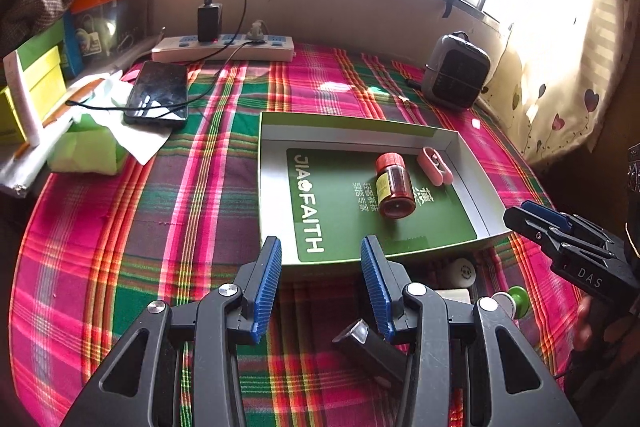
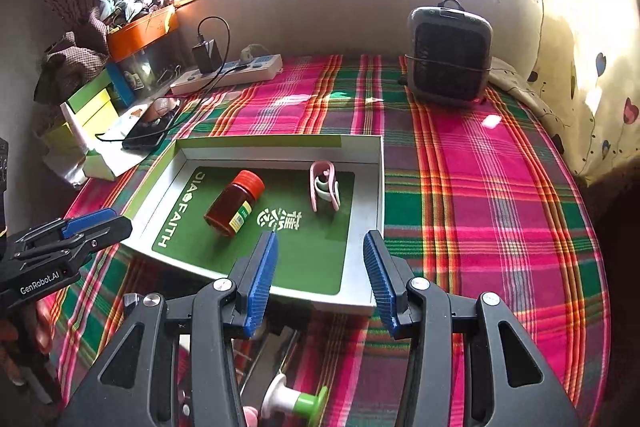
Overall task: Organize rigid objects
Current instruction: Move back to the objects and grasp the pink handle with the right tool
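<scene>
Beyond our left gripper [image 1: 320, 247], the box [image 1: 460, 143] holds the bottle [image 1: 394, 187] and the pink clip [image 1: 434, 165]. A black block [image 1: 368, 347], a white disc [image 1: 462, 271] and a green-capped spool [image 1: 514, 301] lie by its right finger. Our right gripper [image 2: 320, 243] hovers over the box's near edge. Both grippers tilt down, jaws apart and empty.

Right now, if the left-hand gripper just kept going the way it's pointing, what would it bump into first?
Probably the near edge of the green box lid, lying just ahead of the left gripper. Its open jaws hold nothing. Depth is hard to judge; it might land on the plaid cloth just short of it.
</scene>
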`<state>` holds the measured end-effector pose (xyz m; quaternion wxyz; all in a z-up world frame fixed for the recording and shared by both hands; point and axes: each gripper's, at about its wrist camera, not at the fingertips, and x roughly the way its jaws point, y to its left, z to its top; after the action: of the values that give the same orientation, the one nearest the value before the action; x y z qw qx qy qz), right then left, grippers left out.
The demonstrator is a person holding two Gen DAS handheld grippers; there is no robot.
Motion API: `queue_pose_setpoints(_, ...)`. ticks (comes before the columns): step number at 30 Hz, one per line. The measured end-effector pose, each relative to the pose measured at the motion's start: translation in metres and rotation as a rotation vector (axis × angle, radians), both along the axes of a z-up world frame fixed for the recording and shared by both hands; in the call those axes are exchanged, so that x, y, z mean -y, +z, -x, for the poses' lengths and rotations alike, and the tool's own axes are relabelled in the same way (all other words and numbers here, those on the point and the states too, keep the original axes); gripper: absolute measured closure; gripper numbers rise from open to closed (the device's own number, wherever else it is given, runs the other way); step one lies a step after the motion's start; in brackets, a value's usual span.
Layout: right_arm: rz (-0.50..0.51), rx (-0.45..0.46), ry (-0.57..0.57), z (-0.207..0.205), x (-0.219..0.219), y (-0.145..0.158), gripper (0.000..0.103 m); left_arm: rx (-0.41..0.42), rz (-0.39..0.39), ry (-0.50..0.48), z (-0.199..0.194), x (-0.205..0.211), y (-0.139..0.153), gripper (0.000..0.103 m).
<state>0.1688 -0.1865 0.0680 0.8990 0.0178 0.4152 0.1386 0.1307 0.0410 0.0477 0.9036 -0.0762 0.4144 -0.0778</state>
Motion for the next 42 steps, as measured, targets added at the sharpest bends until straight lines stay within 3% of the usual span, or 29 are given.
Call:
queue_pose_setpoints(19, -0.055, 0.002, -0.020, 0.084, 0.014, -0.013, 0.057, -0.029, 0.067, 0.011, 0.045, -0.006, -0.015, 0.062)
queue_pose_setpoints(32, -0.056, -0.043, 0.059, 0.111, -0.007, -0.032, 0.057, -0.039, 0.082, 0.010, 0.061, -0.005, -0.020, 0.062)
queue_pose_setpoints(39, -0.019, -0.052, 0.085, 0.116, -0.018, -0.039, 0.057, -0.047, 0.085, 0.003, 0.066, -0.002, -0.022, 0.062)
queue_pose_setpoints(42, 0.052, -0.044, 0.091, 0.116, -0.024, -0.043, 0.057, -0.046, 0.088, -0.008, 0.067, 0.002, -0.020, 0.062)
